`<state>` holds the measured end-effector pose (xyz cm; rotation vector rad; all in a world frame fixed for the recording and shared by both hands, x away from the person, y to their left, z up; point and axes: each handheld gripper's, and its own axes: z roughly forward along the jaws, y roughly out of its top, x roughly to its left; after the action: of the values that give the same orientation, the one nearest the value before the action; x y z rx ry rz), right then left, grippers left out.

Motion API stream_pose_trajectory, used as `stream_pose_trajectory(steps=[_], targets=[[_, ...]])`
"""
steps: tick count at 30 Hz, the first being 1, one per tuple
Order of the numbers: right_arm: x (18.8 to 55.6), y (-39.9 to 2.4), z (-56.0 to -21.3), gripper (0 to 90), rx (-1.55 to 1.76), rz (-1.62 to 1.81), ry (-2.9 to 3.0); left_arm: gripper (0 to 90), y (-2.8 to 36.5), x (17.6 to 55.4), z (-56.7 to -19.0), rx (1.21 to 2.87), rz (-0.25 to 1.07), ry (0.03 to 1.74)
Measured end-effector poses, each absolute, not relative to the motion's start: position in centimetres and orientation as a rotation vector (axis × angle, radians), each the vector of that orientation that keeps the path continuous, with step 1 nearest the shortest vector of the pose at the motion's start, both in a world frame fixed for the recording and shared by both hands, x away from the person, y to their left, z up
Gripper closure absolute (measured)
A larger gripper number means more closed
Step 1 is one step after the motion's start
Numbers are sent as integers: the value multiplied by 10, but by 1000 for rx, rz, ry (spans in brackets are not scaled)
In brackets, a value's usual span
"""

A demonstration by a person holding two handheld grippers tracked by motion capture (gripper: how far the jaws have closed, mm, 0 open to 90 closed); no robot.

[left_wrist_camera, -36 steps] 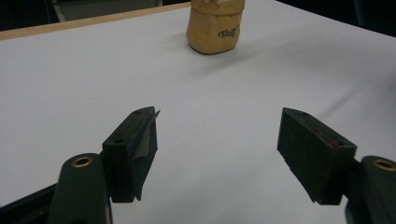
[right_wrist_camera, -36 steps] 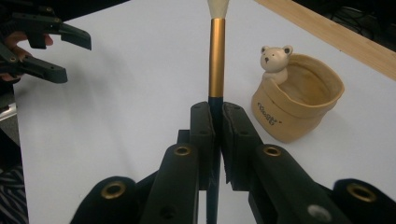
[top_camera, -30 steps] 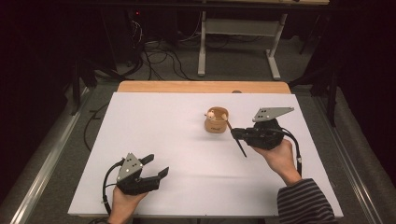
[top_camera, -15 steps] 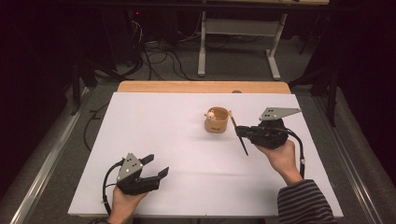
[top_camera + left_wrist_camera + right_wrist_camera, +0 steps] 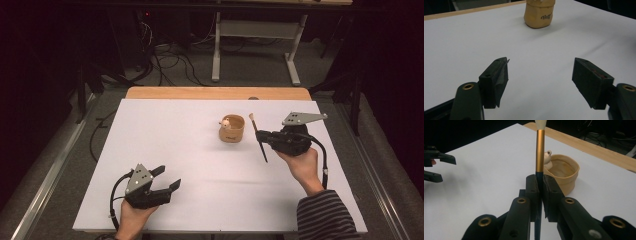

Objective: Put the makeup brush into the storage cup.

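Two grippers are out over the white counter [image 5: 165, 130], one in each of the person's hands. The right gripper [image 5: 266, 138] sits toward the far right of the sheet, and its jaws are clenched on a paintbrush [image 5: 258, 137]. From above, the brush runs slantwise through the grip: its pale bristle tip points away toward the far edge and its dark handle end angles down toward the near side, off the sheet's surface. In the right gripper view the brush [image 5: 540, 150] stands straight up between the two black pads, with a gold band above the pinch point, a whitish tuft at the very top and a dark blue shaft running down through the grip.

Just left of that gripper, near but apart from the brush, stands a small tan cup [image 5: 232, 129] with a little rounded figure perched at its rim. In the right gripper view the cup [image 5: 565, 173] is right behind the jaws, open and soft-sided. The left gripper view shows it [image 5: 539, 13] well off across the sheet, with dark lettering on its side.

The left gripper [image 5: 167, 178] rests low at the near left part of the counter, well apart from the cup. Its jaws are spread wide with only bare white sheet between them. A strip of wooden edge [image 5: 215, 93] shows beyond the white sheet.
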<state>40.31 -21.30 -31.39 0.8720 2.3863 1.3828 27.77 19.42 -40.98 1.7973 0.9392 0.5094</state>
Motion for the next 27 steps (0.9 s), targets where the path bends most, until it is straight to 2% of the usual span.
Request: stream_pose_trajectory(steps=[27], targets=[[425, -205, -318, 857, 937, 1397, 2331, 296, 194, 279, -410, 1797, 505, 943]])
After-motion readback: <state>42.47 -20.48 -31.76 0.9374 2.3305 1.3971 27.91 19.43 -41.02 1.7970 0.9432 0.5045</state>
